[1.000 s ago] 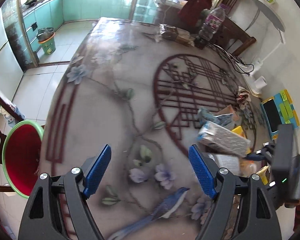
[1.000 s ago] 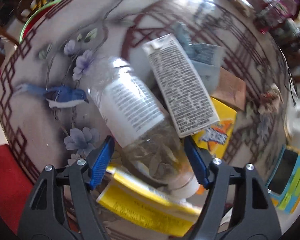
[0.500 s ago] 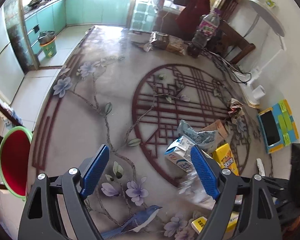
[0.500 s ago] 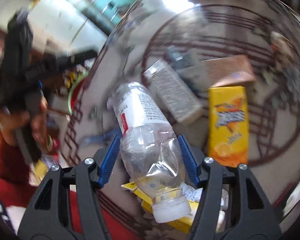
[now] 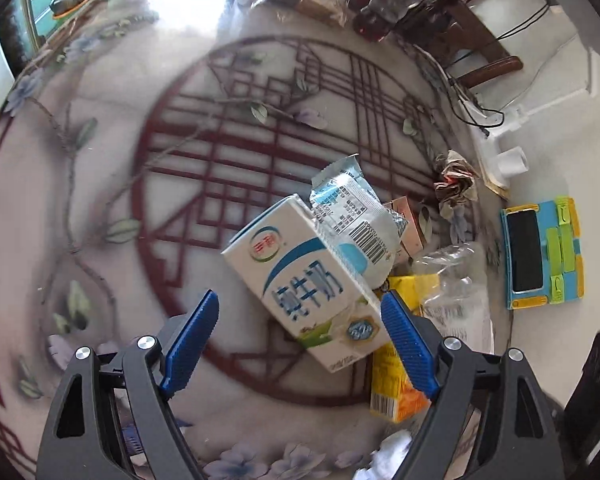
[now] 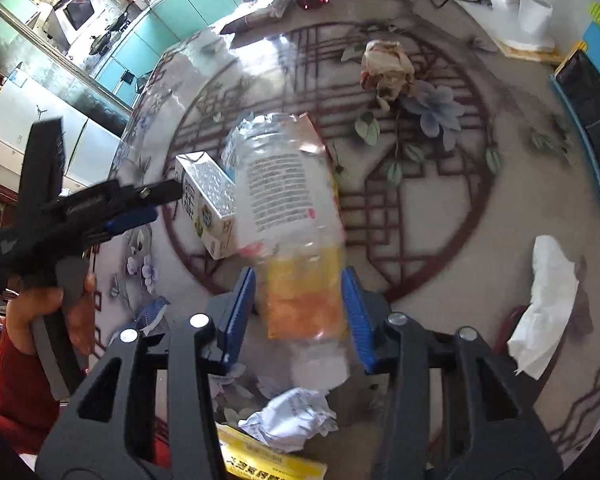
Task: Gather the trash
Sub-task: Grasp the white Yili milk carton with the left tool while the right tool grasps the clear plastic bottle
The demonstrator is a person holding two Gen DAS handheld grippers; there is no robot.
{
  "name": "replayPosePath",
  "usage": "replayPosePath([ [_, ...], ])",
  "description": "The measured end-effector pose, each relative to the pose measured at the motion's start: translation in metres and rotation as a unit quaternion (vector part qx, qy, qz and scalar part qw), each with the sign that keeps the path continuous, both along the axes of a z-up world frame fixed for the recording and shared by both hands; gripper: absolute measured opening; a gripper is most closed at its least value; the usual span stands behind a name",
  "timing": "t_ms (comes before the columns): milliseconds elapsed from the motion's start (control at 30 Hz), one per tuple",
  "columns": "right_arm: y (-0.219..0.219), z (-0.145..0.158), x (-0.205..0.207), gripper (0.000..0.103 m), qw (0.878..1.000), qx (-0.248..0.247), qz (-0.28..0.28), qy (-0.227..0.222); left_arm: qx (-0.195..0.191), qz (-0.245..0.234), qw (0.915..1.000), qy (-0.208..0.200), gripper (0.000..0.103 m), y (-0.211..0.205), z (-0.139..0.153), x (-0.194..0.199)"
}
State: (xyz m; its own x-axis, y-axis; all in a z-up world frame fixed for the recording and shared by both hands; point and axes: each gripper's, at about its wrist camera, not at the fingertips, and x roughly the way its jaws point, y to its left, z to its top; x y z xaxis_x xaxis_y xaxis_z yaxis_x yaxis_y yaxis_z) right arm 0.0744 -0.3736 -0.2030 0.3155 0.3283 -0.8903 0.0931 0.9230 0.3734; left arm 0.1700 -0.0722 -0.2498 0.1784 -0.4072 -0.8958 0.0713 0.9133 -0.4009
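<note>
While the left gripper is hanging with jaws wide apart at lower centre of the left view, the glossy rectangular milk carton is lying between them unpressed on the patterned surface; squaring up to its flat sides before closing looks advisable. In the right view, the right gripper, jaws just closing, is clamping the thin, crushable clear plastic bottle at centre frame; gentle pressure seems prudent.
</note>
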Motion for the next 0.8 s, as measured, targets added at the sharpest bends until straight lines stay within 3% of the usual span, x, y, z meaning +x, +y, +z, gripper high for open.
replayPosePath([
  [33,0.001,-0.002,0.000,0.046,1.000,0.000,0.003,0.003,-0.001,0.004,1.0000,0.004,0.080,-0.005,-0.003,0.003],
  [100,0.001,-0.008,0.004,0.059,1.000,-0.013,0.009,0.006,0.009,0.006,0.9999,0.010,0.081,-0.015,-0.009,0.010],
  [133,0.002,-0.006,0.005,0.061,1.000,-0.016,0.011,0.004,0.020,0.005,0.9997,0.015,0.086,-0.019,-0.014,0.013],
  [233,0.003,-0.011,0.009,0.062,1.000,-0.016,0.019,0.004,0.045,-0.003,0.9977,0.051,0.085,-0.029,-0.038,0.020],
  [300,0.003,-0.011,0.012,0.064,1.000,-0.023,0.019,0.002,0.045,-0.003,0.9986,0.028,0.088,-0.033,-0.037,0.015],
  [367,0.004,-0.010,0.016,0.064,1.000,-0.025,0.017,-0.005,0.063,-0.016,0.9977,0.020,0.083,-0.035,-0.040,0.011],
  [433,0.003,-0.007,0.019,0.064,0.999,-0.026,0.015,-0.014,0.081,-0.023,0.9965,0.004,0.059,-0.035,-0.035,0.005],
  [600,0.010,-0.006,0.030,0.064,0.999,-0.029,0.019,-0.018,0.042,-0.022,0.9988,0.016,0.051,-0.016,-0.031,0.003],
  [733,0.019,-0.008,0.035,0.064,0.999,-0.032,0.031,-0.019,0.035,-0.022,0.9991,-0.004,0.049,-0.001,-0.018,-0.006],
  [800,0.022,-0.009,0.036,0.055,0.998,-0.042,0.035,-0.019,0.030,-0.026,0.9990,-0.020,0.049,0.007,-0.006,-0.014],
])
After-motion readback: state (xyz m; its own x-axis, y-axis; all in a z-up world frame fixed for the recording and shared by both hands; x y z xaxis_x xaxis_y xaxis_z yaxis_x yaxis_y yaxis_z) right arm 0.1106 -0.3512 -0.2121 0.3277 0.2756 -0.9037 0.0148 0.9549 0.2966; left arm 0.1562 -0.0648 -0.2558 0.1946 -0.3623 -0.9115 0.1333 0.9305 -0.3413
